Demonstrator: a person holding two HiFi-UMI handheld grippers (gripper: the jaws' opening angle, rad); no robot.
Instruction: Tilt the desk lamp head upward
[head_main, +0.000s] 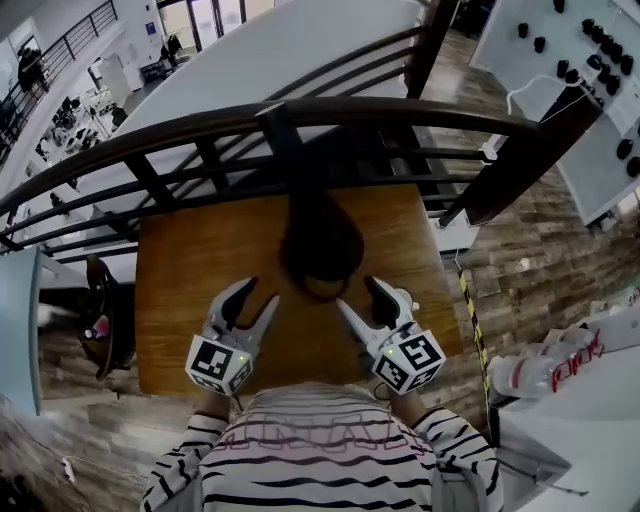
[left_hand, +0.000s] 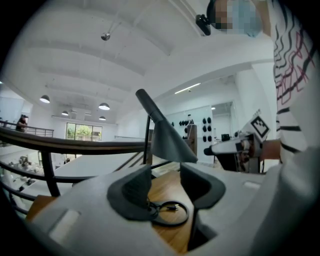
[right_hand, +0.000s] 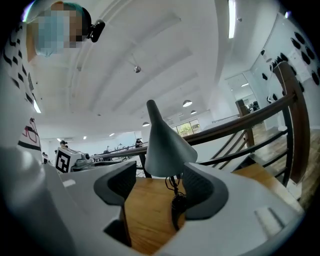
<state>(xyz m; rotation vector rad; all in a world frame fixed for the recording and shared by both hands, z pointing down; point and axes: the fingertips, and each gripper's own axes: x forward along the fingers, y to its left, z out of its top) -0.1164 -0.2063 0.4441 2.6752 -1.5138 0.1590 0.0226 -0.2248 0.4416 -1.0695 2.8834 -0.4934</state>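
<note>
While the left gripper (head_main: 260, 292) and right gripper (head_main: 355, 292) flank the lamp head (head_main: 320, 240), their fingers (left_hand: 131, 192) gape empty.

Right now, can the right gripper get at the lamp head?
Probably yes. The right gripper is open and empty, facing the lamp head across the bare wooden table. Only the low cord lies between them.

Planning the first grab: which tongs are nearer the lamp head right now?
Right. The right tongs sit close by the lamp head, at its near right edge, open and empty. The left tongs are farther off to its left, also open.
</note>
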